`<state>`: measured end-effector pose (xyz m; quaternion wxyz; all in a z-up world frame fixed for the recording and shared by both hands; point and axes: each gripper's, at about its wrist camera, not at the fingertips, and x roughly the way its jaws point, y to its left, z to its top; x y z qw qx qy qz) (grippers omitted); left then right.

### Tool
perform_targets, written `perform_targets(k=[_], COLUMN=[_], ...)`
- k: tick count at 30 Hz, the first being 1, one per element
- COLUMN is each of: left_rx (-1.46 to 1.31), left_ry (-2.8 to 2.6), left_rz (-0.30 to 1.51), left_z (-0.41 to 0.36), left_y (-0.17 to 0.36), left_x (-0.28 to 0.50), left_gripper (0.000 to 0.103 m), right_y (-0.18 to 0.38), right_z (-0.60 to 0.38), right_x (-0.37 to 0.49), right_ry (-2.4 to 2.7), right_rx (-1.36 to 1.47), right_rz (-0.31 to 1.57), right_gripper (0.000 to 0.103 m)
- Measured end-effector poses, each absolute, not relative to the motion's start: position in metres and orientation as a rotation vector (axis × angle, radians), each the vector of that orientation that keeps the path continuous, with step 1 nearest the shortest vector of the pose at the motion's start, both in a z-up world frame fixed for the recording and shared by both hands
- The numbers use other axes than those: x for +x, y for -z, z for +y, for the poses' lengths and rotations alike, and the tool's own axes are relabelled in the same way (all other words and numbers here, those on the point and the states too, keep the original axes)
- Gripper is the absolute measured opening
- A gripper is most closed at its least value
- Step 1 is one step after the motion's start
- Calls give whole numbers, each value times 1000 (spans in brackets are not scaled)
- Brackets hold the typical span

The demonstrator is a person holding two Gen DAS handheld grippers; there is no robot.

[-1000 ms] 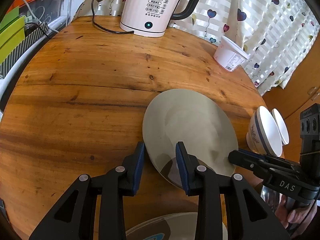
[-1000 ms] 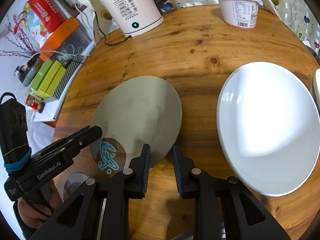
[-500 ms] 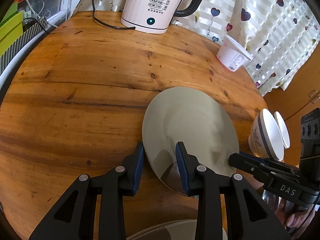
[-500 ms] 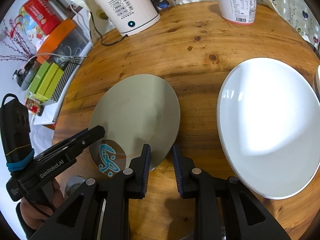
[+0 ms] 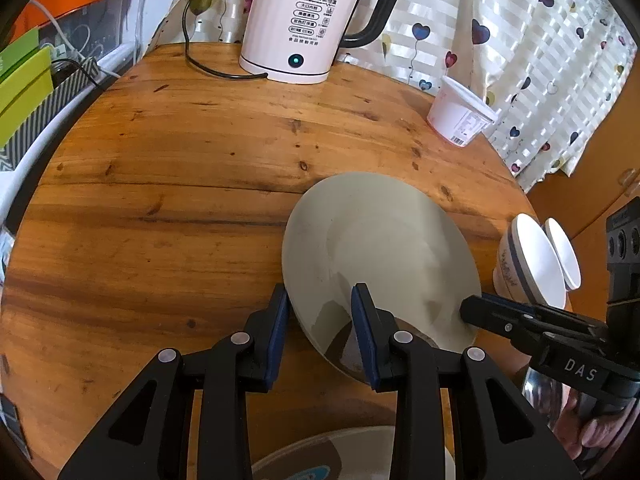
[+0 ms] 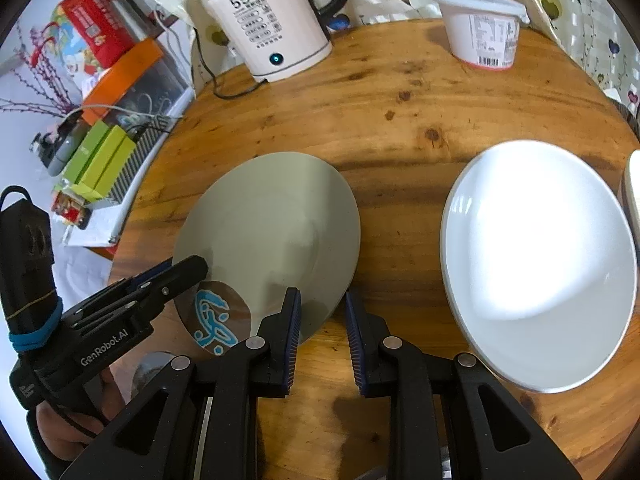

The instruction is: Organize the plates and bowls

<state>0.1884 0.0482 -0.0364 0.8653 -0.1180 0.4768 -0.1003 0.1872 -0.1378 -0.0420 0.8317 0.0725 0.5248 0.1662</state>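
A grey plate point(image 5: 380, 248) with a brown patch and blue mark lies on the round wooden table point(image 5: 180, 168); it also shows in the right wrist view point(image 6: 276, 232). My left gripper point(image 5: 320, 304) is open with its fingers astride the plate's near-left rim. My right gripper point(image 6: 320, 308) is open at the plate's opposite rim, and shows in the left wrist view point(image 5: 472, 308). A larger white plate point(image 6: 540, 260) lies to the right. Two nested white bowls with a blue band point(image 5: 532, 264) stand at the table's right edge.
A white electric kettle point(image 5: 304, 24) with its cord stands at the back. A white lidded tub point(image 5: 460, 116) sits at the back right by the curtain. Green boxes point(image 6: 100, 160) and an orange-lidded box point(image 6: 128, 76) lie off the table's left. Another plate's rim point(image 5: 340, 456) shows below the left gripper.
Both grippers have stayed open at the grey plate's rims. The views have tilted up a little, showing more of the kettle and curtain. The plates have not moved.
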Motion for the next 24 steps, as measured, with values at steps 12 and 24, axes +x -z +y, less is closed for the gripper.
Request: perform_targets(k=[12, 24], left_rx=[-268, -286], left_ry=[179, 143], left_rz=[969, 931], left_z=[54, 61], left_y=[22, 10], left_x=[161, 117], left_gripper=[33, 33], right_y=[24, 12], right_z=[-130, -121], right_x=[168, 136], right_ry=[-394, -453], right_rx=[139, 114], right_rz=[1077, 1059], right_gripper=[22, 22])
